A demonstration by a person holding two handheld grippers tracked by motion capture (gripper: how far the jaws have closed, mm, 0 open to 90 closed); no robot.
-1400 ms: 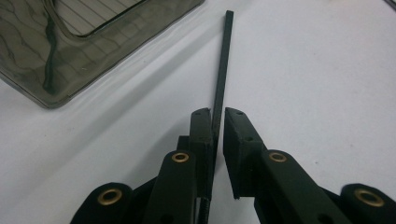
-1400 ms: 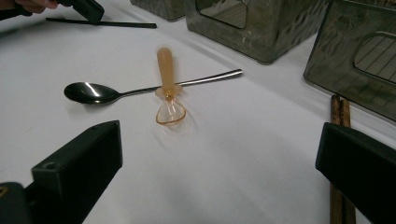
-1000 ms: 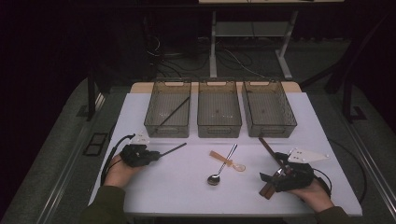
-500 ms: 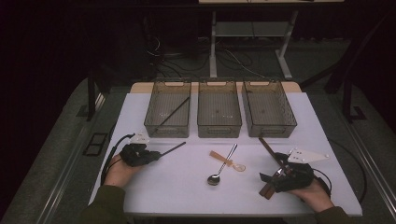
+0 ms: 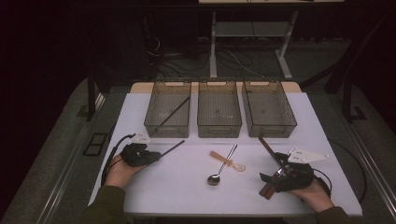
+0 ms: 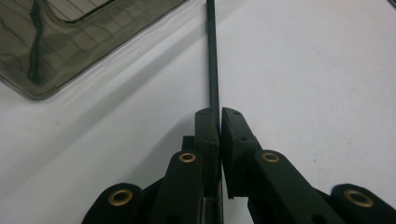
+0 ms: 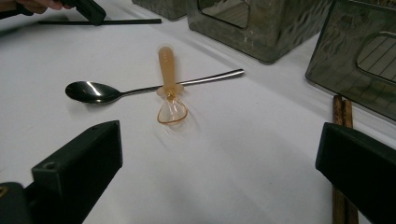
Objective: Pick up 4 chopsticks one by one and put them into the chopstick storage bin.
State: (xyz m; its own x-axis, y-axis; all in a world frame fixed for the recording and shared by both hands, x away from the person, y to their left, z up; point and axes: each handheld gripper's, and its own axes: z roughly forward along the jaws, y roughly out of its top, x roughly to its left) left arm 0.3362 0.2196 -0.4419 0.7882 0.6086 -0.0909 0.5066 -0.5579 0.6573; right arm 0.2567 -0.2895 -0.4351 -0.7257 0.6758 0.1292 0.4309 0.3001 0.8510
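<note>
Left gripper clamped on black chopstick, left bin ahead.

The left gripper (image 5: 156, 155) has its jaws closed on the near end of a single black chopstick (image 5: 173, 148), which rests on the white table (image 5: 299, 116); the jaws have just finished closing around the stick. The chopstick's long axis runs forward and to the right from the gripper, pointing toward the near right corner of the left bin (image 5: 150, 119), which already contains a second black chopstick (image 5: 175, 111). That bin lies just ahead of the left hand, making the left hand the nearer one. The right gripper (image 7: 219, 158) stands wide open, holding nothing, beside the brown chopsticks (image 7: 342, 140), facing the crossed metal spoon (image 7: 91, 91) and amber plastic spoon (image 7: 168, 74).
</note>
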